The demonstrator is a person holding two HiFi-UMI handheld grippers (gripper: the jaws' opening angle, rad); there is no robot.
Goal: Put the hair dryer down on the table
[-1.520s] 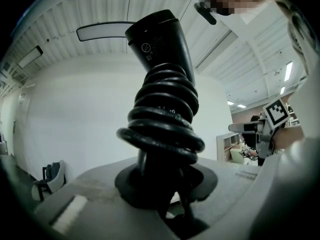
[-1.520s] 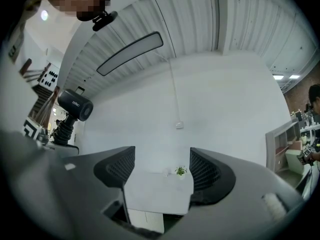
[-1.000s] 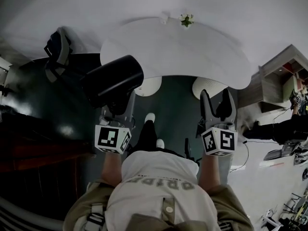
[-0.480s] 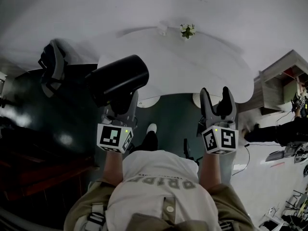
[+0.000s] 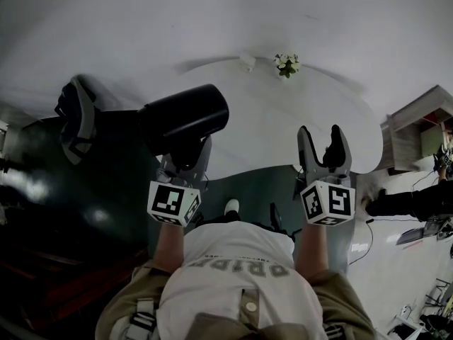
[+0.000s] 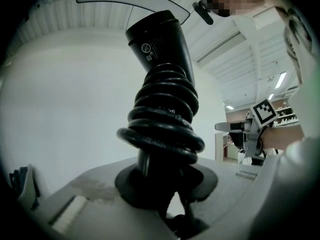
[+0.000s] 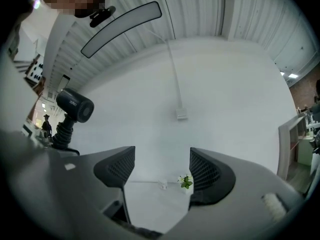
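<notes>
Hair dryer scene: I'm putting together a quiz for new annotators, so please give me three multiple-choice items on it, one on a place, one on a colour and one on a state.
1. Where is the plant?
A. On the far side of the table
B. Between the right tool's jaws
C. On the floor by the person's feet

2. What colour is the hair dryer held in the left tool?
A. White
B. Black
C. Red

3. What state is the right tool in?
A. Open and empty
B. Shut on the hair dryer
C. Shut on the plant

Answers:
1 A: the head view shows the plant standing near the table's far rim.
2 B: its barrel and its cord-wrapped handle are black in every view.
3 A: the right gripper view shows the jaws apart with nothing between them.
</notes>
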